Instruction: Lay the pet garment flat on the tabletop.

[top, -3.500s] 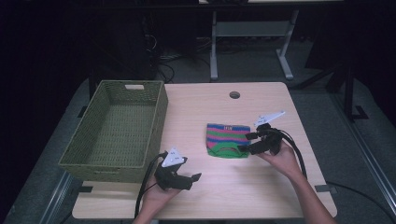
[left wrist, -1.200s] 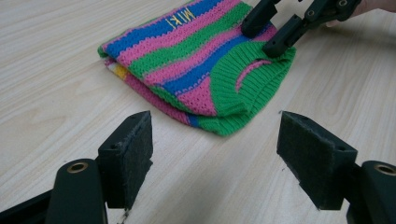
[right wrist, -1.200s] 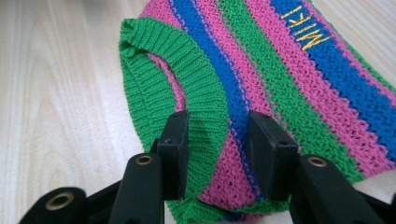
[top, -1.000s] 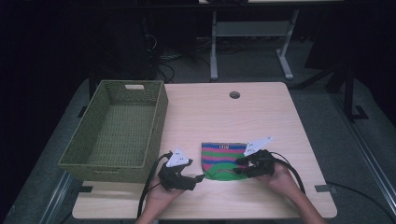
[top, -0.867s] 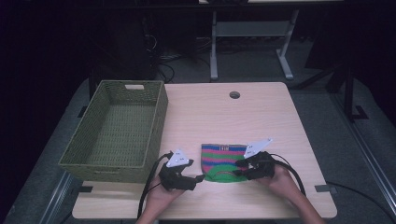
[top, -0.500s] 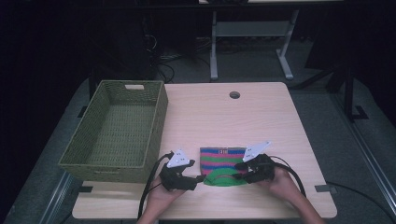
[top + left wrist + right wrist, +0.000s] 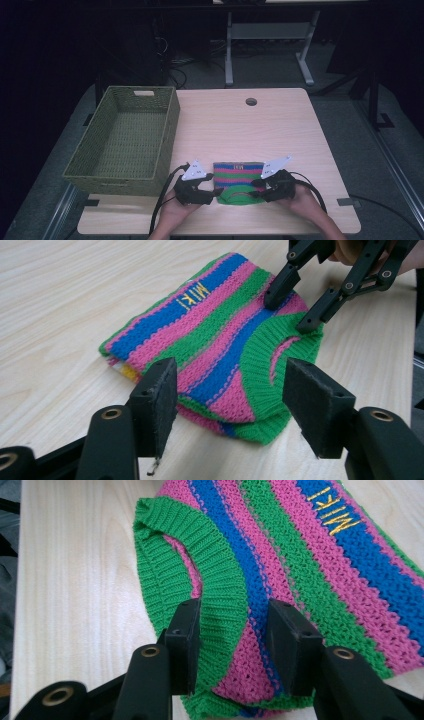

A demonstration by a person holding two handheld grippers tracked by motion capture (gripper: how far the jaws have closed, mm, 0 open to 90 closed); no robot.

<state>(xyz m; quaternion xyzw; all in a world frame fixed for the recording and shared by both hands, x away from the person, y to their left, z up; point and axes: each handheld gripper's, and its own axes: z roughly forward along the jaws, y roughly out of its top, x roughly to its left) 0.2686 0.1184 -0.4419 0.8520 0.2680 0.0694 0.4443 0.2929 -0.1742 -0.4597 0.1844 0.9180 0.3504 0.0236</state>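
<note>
We bracket the striped knit (image 7: 238, 176) at the surface's (image 7: 280, 130) near edge: left claw (image 7: 227, 405) spread wide, empty, right claw (image 7: 232, 637) half-open astride the green ribbed band, not clamped. Likely next: pinch, lift toward the basket (image 7: 125, 172).

A pale wood table (image 7: 280, 125) stands on grey floor (image 7: 350, 105) in a dark room.

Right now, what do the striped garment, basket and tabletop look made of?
Striped garment: knitted yarn, maybe wool or acrylic; visible stitches, ribbed green trim.
Basket: woven fibre, olive-green, matte; exact material unclear.
Tabletop: pale wood-grain, likely laminate; smooth.
</note>
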